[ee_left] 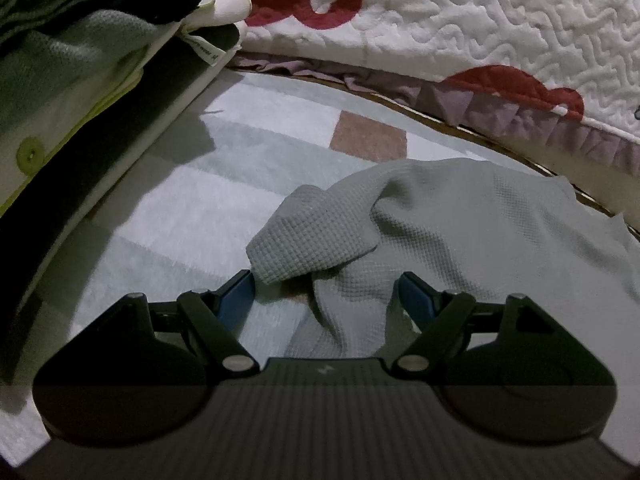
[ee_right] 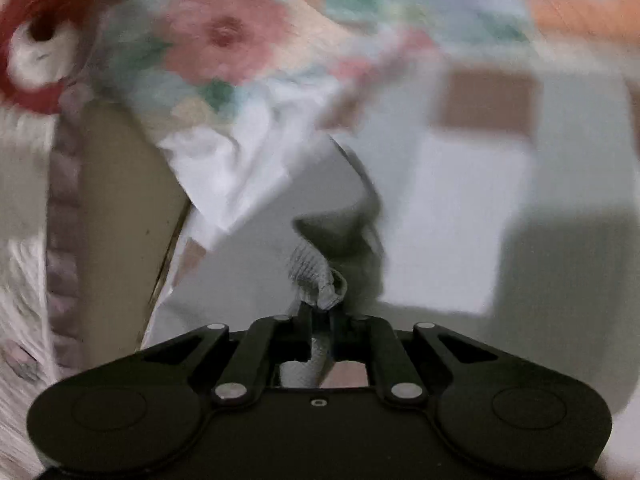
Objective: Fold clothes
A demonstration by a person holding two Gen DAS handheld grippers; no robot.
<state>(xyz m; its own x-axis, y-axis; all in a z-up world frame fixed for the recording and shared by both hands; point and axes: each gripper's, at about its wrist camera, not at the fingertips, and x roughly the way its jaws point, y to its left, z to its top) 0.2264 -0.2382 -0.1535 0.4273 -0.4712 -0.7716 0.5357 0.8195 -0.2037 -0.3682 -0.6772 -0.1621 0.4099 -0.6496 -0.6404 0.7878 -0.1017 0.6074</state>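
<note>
Nearest, the left gripper [ee_left: 326,290] gapes wide, gripping nothing, around a rumpled grey waffle-knit garment [ee_left: 420,224] on the pale rug [ee_left: 192,196], while the right gripper [ee_right: 322,312] pinches that cloth's bunched edge, quilt [ee_left: 480,24] beyond.

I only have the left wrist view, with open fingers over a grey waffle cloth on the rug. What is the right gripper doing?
Observer: The right gripper is shut on a bunched bit of the grey cloth.
Operator: Is the picture on that side sharp?
Observer: No, the background is smeared with blur, though the gripper itself is clear.
Operator: Anything near it that I lack?
Observer: A flowered fabric with pink blooms fills the top of the right wrist view.
Operator: And my side?
Observer: The left gripper is open, with the cloth between its fingers but not pinched.
</note>
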